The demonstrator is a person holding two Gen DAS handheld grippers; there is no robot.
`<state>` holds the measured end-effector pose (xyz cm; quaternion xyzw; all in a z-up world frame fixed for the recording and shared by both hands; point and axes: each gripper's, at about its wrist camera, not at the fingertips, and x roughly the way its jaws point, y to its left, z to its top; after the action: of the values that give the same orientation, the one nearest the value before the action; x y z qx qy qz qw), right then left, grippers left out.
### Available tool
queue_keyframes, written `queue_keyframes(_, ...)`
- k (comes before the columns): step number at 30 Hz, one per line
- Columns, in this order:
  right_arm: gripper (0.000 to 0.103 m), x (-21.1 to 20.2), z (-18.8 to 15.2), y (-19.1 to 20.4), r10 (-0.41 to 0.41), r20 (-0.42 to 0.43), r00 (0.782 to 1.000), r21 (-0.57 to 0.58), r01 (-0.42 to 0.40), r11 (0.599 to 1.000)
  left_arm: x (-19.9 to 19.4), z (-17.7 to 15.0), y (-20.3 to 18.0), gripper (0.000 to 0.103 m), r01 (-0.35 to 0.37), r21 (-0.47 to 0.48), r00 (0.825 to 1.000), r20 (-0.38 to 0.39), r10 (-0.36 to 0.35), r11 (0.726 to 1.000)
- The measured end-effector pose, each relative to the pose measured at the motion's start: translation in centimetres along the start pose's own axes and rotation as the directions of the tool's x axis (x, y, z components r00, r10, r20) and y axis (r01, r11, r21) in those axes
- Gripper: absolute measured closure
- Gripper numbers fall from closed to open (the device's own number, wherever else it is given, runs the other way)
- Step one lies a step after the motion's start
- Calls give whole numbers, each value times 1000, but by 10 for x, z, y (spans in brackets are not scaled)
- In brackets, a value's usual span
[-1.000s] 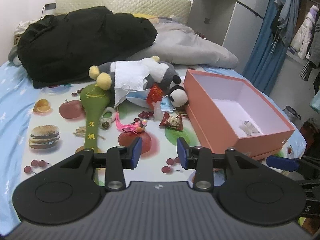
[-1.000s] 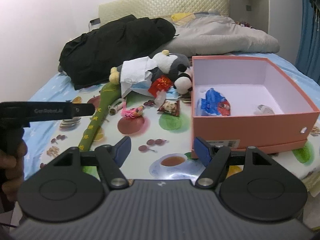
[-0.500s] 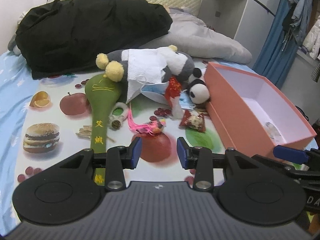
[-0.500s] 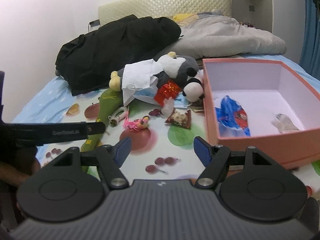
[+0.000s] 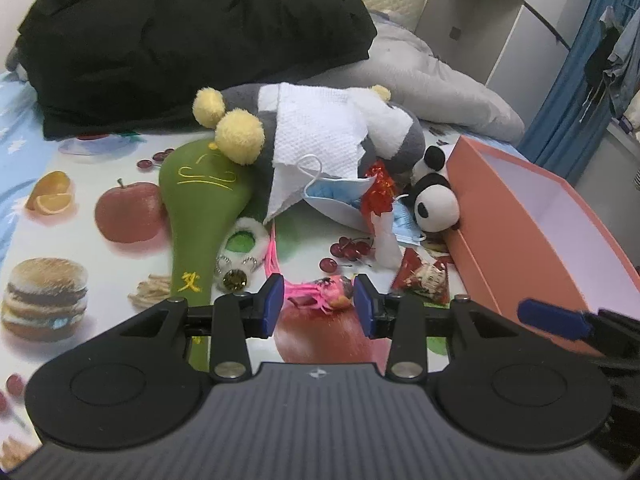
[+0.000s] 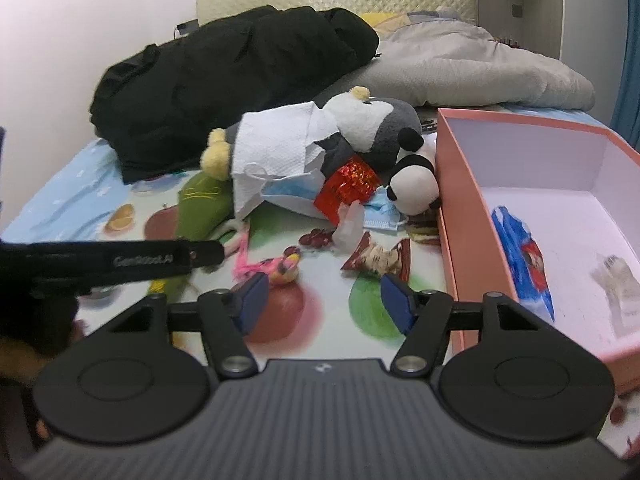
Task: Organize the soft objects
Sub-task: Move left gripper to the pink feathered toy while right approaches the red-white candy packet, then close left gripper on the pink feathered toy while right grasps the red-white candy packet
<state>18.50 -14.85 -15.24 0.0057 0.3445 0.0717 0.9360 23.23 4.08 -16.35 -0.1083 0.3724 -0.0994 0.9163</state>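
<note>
Nearest, in the left wrist view: left gripper (image 5: 319, 306) with jaws partly open, nothing held, the small pink tasselled toy (image 5: 324, 294) lying on the bed just beyond the blue pads (image 5: 272, 306) and framed between them. Toy's long axis roughly crosswise to the jaws, pink cords trailing away toward the green plush paddle (image 5: 202, 216). Right gripper (image 6: 326, 298) open wider, jaws just closing a little, nothing between them; same toy off toward its left finger, so left hand judged nearer and better lined up for the pick.

To the right, along the bed's right edge: pink box (image 5: 532, 240), open, holding a blue wrapper (image 6: 520, 256) already.

Farther back, mid-bed: red snack packet (image 5: 424, 280), face mask (image 5: 340, 196), small panda (image 5: 436, 204), grey plush under white tissue (image 5: 320, 136).

Readable: "GenRobot.AI" on the left tool's arm; yellow Chinese characters on the paddle, not legible.
</note>
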Motion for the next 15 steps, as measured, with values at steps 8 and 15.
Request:
queue_keyframes(8,41,58,9,-11,-56,-50,997,-13,55,998,44,0,11,59,80,-20,996,-42,-81,997)
queue_keyframes(15,41,93,19,-13,-92,-51,994,-41,90,995,69,3,17,52,146,-27,987,-69,-148,989)
